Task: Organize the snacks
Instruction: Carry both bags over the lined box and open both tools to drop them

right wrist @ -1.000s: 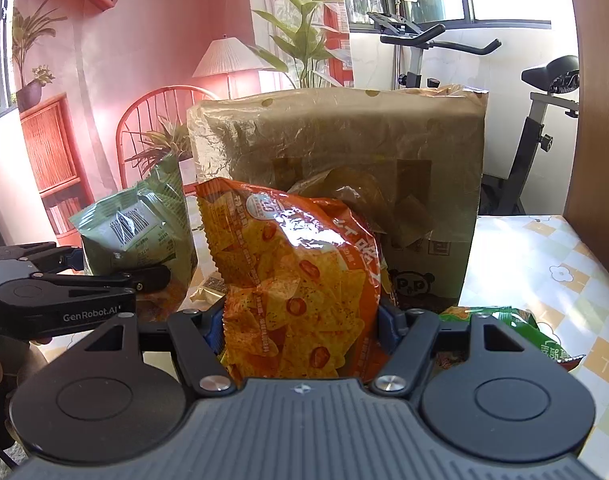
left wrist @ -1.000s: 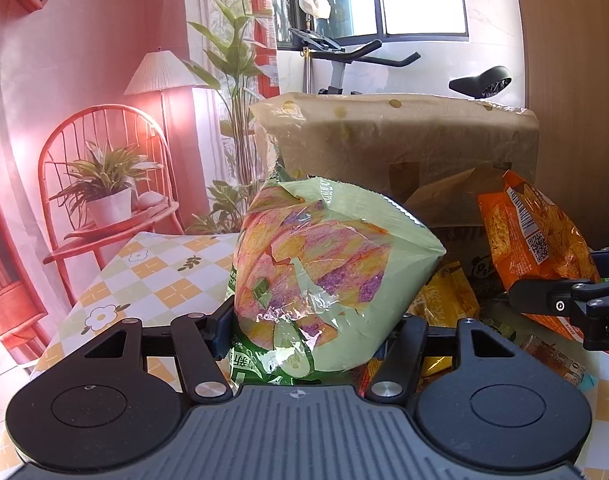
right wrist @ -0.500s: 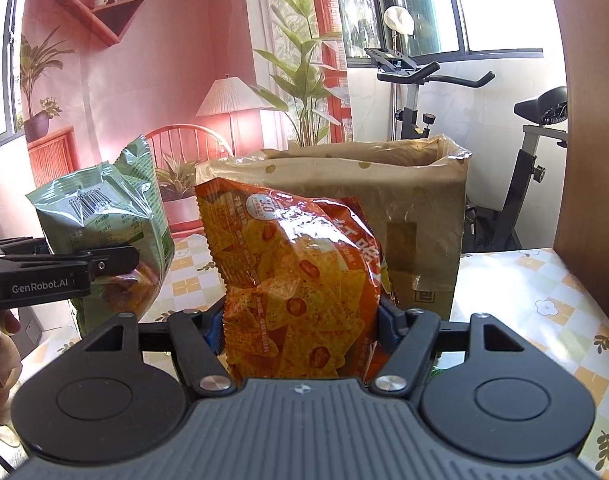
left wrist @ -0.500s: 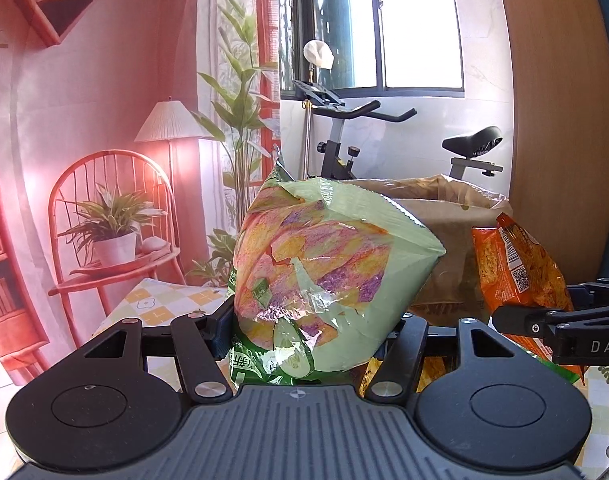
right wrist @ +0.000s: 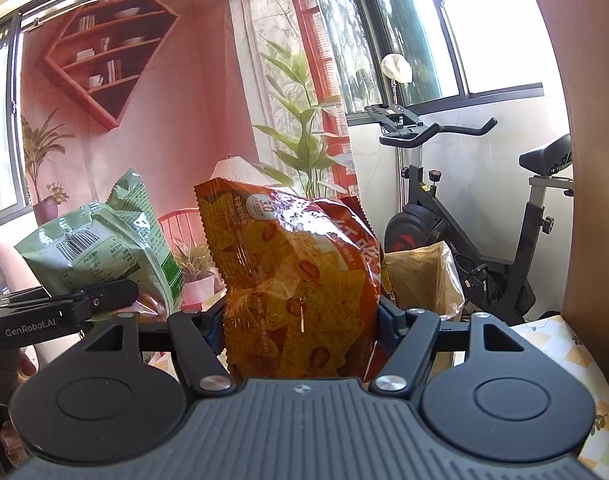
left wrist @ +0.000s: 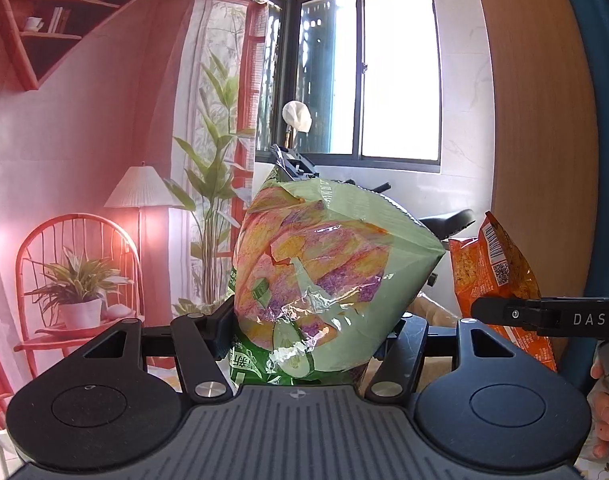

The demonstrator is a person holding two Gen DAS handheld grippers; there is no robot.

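My left gripper (left wrist: 310,328) is shut on a pale green chip bag (left wrist: 324,272) and holds it up in the air. My right gripper (right wrist: 300,324) is shut on an orange chip bag (right wrist: 300,276), also raised. Each bag shows in the other view: the orange bag (left wrist: 496,268) at the right of the left wrist view, the green bag (right wrist: 100,248) at the left of the right wrist view. The brown paper bag (right wrist: 420,276) stands open behind and below the orange bag; only its top edge shows.
An exercise bike (right wrist: 476,220) stands behind the paper bag by the window. A wooden panel (right wrist: 584,200) rises at the right. The checked tablecloth (right wrist: 576,352) shows at the lower right. A chair with a potted plant (left wrist: 76,288) is at the left.
Both grippers have lifted their bags well upward. The paper bag has dropped low in both views and the table has almost left view.
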